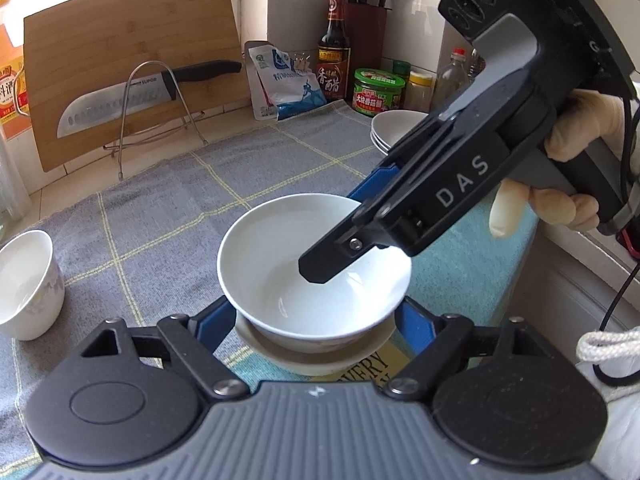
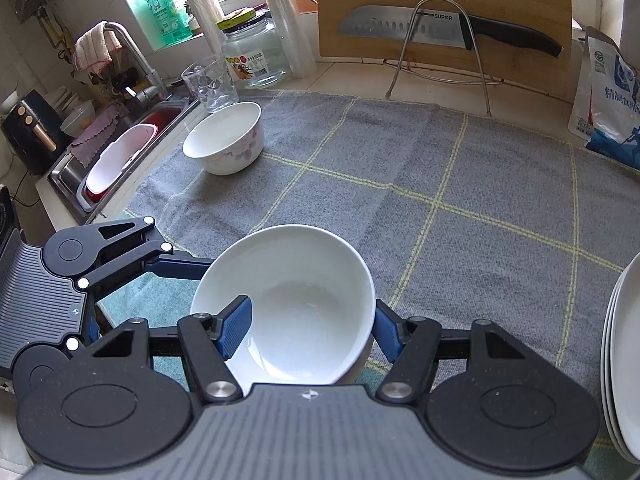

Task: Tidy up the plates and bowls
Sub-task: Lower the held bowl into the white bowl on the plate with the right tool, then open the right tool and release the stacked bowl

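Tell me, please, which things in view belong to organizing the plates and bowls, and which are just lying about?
Part of the job:
white bowl, pinched at its rim by the right gripper
lower bowl beneath it, between the left gripper's fingers
floral bowl
stacked plates

Just lying about:
knife
cutting board
glass jar
sauce bottle
salt bag

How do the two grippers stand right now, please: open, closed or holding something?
Left gripper: jaws either side of the lower beige ceramic bowl; grip cannot be told.
Right gripper: closed on the plain white ceramic bowl.
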{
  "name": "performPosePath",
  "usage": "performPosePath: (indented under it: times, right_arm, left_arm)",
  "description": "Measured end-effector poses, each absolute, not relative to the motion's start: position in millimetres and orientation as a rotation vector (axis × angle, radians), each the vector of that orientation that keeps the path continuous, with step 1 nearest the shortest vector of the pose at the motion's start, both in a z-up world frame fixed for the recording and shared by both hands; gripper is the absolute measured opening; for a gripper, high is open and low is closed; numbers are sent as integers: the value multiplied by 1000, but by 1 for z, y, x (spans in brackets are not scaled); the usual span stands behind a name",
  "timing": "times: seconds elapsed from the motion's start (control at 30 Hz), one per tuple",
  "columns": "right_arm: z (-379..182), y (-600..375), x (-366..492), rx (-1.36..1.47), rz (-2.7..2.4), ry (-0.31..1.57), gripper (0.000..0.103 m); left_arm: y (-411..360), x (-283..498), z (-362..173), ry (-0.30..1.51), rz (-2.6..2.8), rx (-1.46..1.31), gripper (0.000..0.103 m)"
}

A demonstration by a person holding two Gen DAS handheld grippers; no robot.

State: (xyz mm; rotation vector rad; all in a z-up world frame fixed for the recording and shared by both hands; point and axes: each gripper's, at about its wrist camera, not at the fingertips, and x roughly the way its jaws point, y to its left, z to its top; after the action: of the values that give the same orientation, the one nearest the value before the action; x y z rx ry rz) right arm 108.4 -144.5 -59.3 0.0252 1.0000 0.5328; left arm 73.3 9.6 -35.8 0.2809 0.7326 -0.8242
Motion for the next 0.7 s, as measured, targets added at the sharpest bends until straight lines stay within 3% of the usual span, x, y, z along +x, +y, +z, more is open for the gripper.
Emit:
performPosePath:
  times: [0.2,0.37,0.7]
  right_arm:
    - [-60,-144,109,27,538,1002,73]
    - [-57,-140,109,6,542,984,86]
    - [-45,-125,119,-35,578,940,93]
  left_arm:
    - [10,73,-37,736,-830,272,87]
    - [12,72,-37,731,-831,280,93]
    - [39,68,-29,713,-790,275,96]
